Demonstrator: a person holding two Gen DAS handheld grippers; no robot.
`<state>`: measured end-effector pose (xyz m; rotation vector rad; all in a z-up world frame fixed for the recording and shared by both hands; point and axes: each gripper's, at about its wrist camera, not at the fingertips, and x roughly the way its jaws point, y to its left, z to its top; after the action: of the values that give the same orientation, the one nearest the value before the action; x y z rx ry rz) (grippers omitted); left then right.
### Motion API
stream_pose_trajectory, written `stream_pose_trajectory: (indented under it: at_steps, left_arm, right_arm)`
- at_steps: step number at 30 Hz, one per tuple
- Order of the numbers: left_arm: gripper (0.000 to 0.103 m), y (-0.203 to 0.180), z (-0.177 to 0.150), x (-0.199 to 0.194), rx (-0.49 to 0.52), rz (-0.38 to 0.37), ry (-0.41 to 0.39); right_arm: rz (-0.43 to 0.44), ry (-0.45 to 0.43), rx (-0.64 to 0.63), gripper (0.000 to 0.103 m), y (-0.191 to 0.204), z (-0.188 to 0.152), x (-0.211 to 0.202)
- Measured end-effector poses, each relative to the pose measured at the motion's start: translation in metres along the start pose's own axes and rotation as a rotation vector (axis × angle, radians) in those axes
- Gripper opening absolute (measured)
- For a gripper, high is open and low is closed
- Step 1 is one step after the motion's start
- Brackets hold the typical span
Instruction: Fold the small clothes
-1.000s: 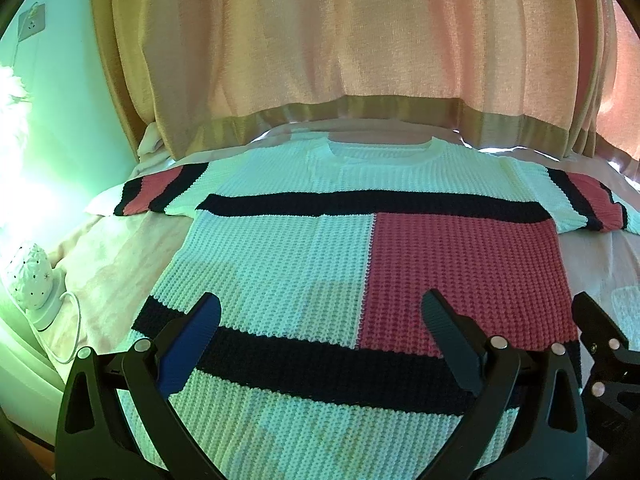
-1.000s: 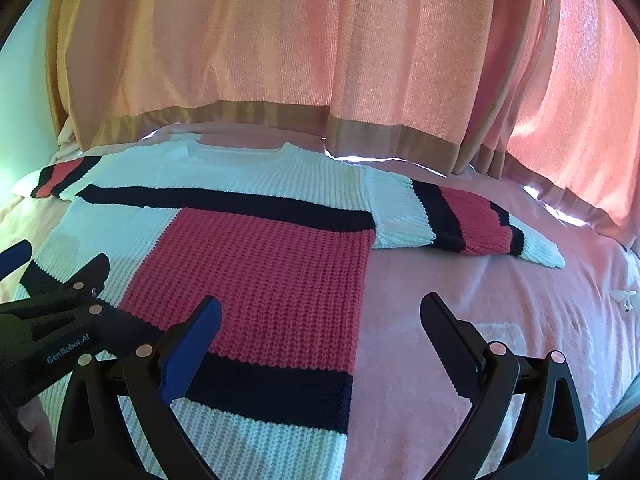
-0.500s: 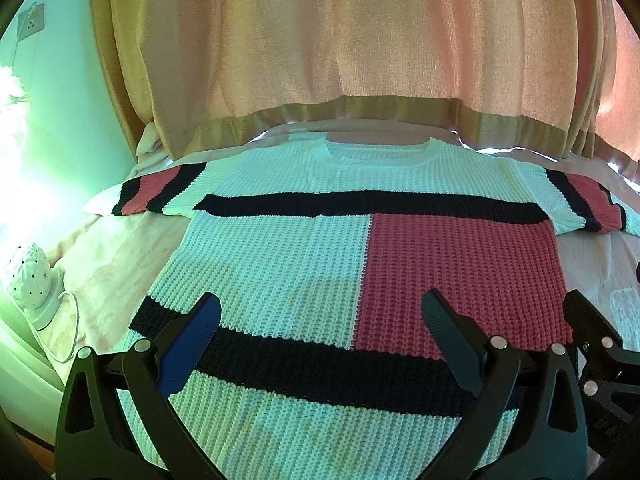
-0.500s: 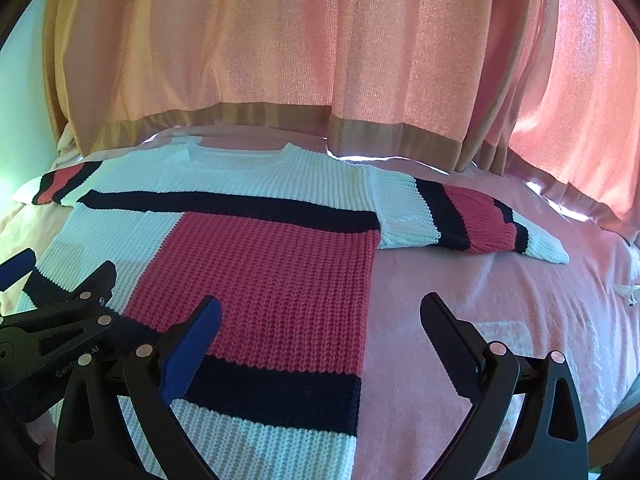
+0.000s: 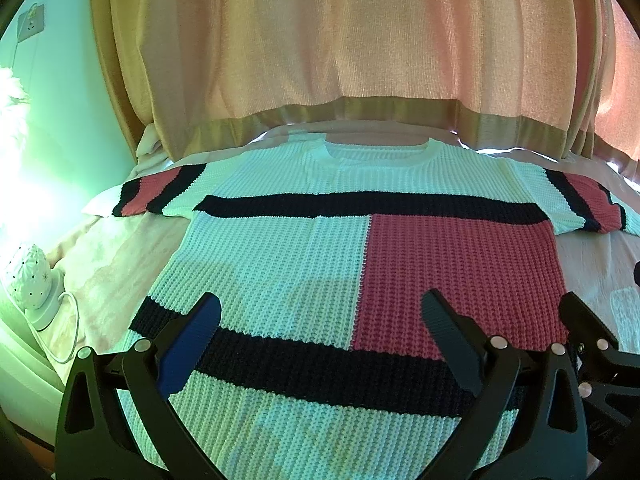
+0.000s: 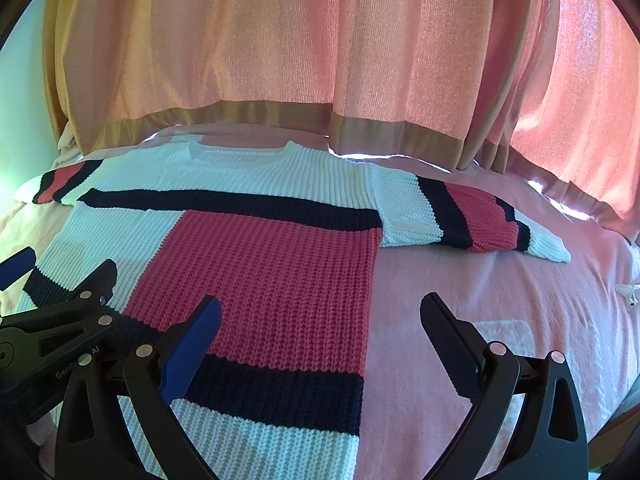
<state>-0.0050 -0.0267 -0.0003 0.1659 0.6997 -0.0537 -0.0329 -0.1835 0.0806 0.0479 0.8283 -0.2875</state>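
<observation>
Sweater (image 5: pixel 320 264) lies flat on the bed (image 6: pixel 500 292) straight ahead of me, collar far, hem nearest, sleeves stretched crosswise. My left gripper (image 5: pixel 320 344) and right gripper (image 6: pixel 320 344) both hang spread and empty over the hem. My right is nearer the right side seam, with bare bedding beyond for folding inward.

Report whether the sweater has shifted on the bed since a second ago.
No. The sweater lies flat with its collar in the same spot below the curtain hem.
</observation>
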Motion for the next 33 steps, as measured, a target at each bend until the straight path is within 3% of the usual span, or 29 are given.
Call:
stream_pose_trajectory:
  at_steps: [17,26,29,33]
  left_arm:
    - [0.098,0.000,0.001,0.000,-0.006,0.003,0.003]
    - [0.098,-0.001,0.012,-0.005,-0.045,-0.005,-0.015]
    - [0.098,-0.001,0.025,-0.011,-0.060,-0.031,-0.029]
    - [0.098,0.008,0.056,-0.015,-0.114,-0.077,-0.047]
  right_arm:
    - [0.001,0.003,0.005,0.098,-0.003,-0.001,0.002]
    - [0.022,0.007,0.079,0.098,-0.035,0.006,0.005]
    - [0.058,-0.036,0.085,0.098,-0.064,0.019,-0.005]
    - [0.064,-0.088,0.185,0.098,-0.150,0.039,-0.008]
